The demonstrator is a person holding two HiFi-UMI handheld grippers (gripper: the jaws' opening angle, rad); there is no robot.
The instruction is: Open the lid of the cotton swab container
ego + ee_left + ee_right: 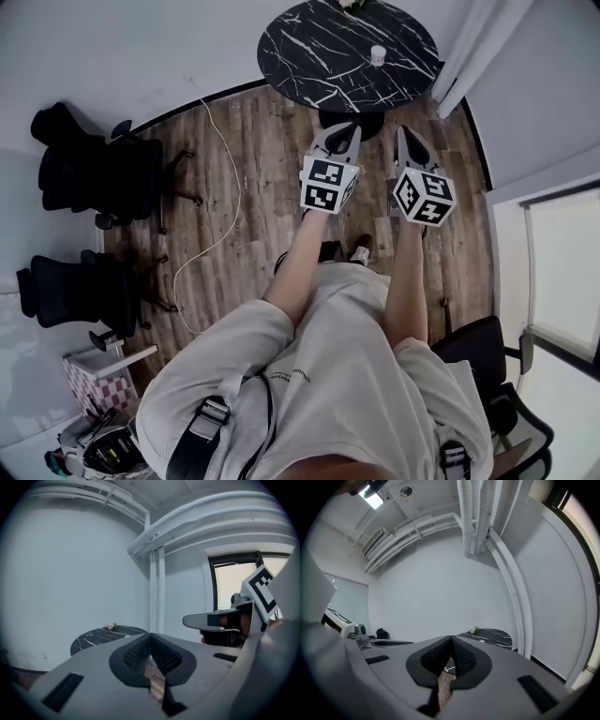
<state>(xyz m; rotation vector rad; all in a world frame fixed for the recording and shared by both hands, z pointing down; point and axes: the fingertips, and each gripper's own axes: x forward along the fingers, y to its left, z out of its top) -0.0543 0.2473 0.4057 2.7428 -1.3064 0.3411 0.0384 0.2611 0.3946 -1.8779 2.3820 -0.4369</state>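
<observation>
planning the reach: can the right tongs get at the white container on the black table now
Probably not yet: the right tongs, shut, hang short of the round black marble table; the small white cylindrical container stands mid-table, nothing visibly between.

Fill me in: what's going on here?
A person stands on the wood-plank floor, facing a round black marble-patterned table. The grey left hand-held gripper and right hand-held gripper are both shut on nothing and point toward the table. A small white cylindrical container sits on it, untouched; neither gripper has reached it yet. Its lid is too small to make out.
</observation>
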